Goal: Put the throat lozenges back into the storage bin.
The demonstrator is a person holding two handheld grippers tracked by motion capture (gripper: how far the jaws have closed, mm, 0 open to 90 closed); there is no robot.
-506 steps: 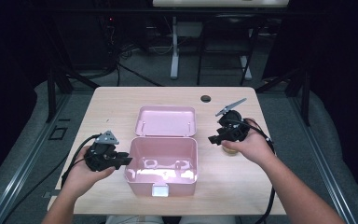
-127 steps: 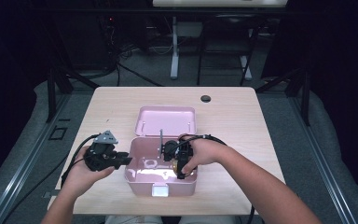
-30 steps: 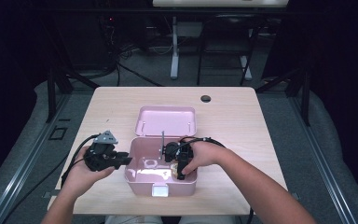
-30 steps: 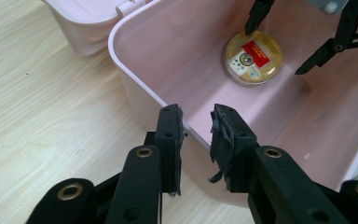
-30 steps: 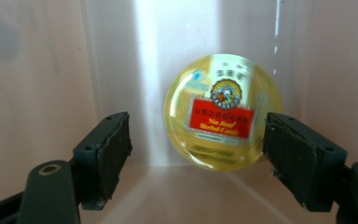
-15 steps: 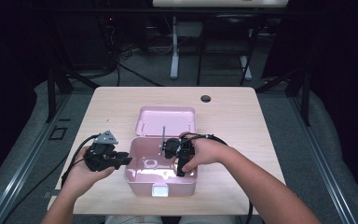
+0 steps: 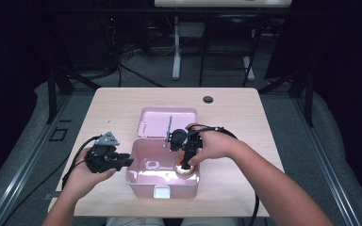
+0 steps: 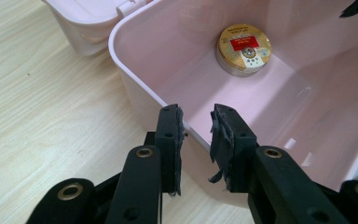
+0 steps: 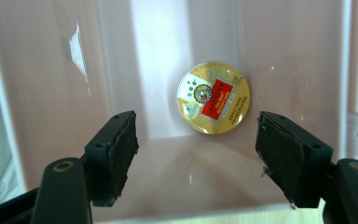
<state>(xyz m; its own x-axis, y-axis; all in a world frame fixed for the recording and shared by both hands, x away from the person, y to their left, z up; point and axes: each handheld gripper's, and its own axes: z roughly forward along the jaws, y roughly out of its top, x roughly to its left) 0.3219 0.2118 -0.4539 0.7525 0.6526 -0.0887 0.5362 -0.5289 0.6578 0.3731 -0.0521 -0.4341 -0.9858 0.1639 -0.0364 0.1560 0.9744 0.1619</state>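
A pink box (image 7: 162, 188) stands open on the table, its lid (image 7: 167, 120) laid back behind it. A round gold tin (image 7: 185, 169) with a red label lies flat on the box floor (image 9: 213, 98), near the right wall. My right gripper (image 7: 186, 160) hangs over it pointing down, open (image 9: 196, 128). Its jaws have just been closing a little, with nothing between them. My left gripper (image 7: 129, 162) is at the box's left side, shut on the wall's rim (image 8: 196, 116), which runs between its pads. The left gripper view also shows the tin (image 8: 244, 49).
The wooden table (image 7: 122, 108) has a dark round hole (image 7: 208, 99) at its far side. A black cable (image 7: 73, 160) trails from the left gripper toward the table's left edge. Behind the table are desk legs and cables on the floor.
My right gripper has risen a little over the box while the tin stays on the floor. The left gripper and the box have not moved.
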